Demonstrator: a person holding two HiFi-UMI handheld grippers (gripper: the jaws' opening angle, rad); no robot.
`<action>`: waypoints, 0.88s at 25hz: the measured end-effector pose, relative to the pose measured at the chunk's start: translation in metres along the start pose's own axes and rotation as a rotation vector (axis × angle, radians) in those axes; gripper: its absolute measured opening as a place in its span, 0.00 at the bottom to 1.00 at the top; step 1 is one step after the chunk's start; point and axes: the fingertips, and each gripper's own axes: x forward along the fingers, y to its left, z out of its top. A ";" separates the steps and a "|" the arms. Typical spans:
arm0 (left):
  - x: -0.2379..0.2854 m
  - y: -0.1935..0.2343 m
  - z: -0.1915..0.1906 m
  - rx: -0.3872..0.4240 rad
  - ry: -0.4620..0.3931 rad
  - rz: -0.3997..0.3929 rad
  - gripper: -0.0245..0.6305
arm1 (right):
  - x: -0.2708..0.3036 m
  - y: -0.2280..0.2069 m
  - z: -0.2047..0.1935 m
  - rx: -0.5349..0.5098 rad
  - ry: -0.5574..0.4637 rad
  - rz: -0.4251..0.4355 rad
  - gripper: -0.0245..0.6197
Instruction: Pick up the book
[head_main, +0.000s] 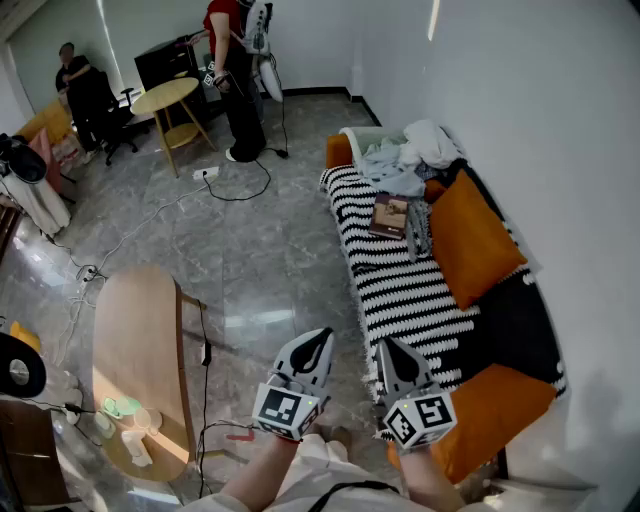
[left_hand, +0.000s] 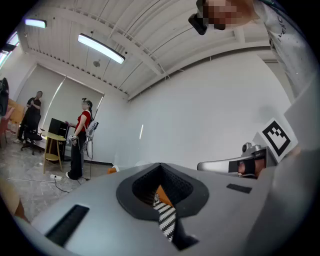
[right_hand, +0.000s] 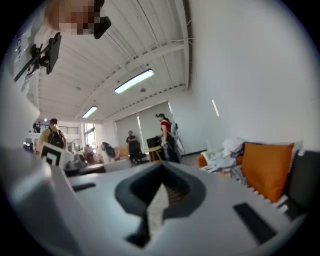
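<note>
The book (head_main: 389, 215) is laid flat, cover up, on the black-and-white striped blanket (head_main: 400, 290) that is spread over the sofa (head_main: 518, 325), well apart from both claws. Its long axis is set roughly along the sofa's length, slightly tilted. A heap of pale clothes (head_main: 405, 155) is piled at its far end. An orange cushion (head_main: 470, 240) is propped on its wall side, and a grey garment (head_main: 416, 232) is laid just beside it. Only striped blanket is seen between the book and the claws.

The left claw (head_main: 318, 340) and the right claw (head_main: 386, 348) are held side by side by the sofa's near end. The jaws of both are closed together, and nothing is gripped.

An oval wooden desk (head_main: 140, 350) is placed across the marble floor (head_main: 250, 250). A person in a red top (head_main: 232, 60) is seen far off beside a round desk (head_main: 165, 97).
</note>
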 end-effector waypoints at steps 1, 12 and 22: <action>0.000 0.000 -0.002 0.001 0.001 0.005 0.07 | 0.000 -0.001 -0.001 -0.001 0.001 0.001 0.06; 0.014 -0.004 -0.010 0.006 0.016 0.037 0.07 | 0.003 -0.020 -0.001 -0.001 0.004 0.021 0.06; 0.017 -0.011 -0.025 -0.004 0.023 0.069 0.07 | 0.005 -0.025 -0.003 0.018 -0.009 0.065 0.06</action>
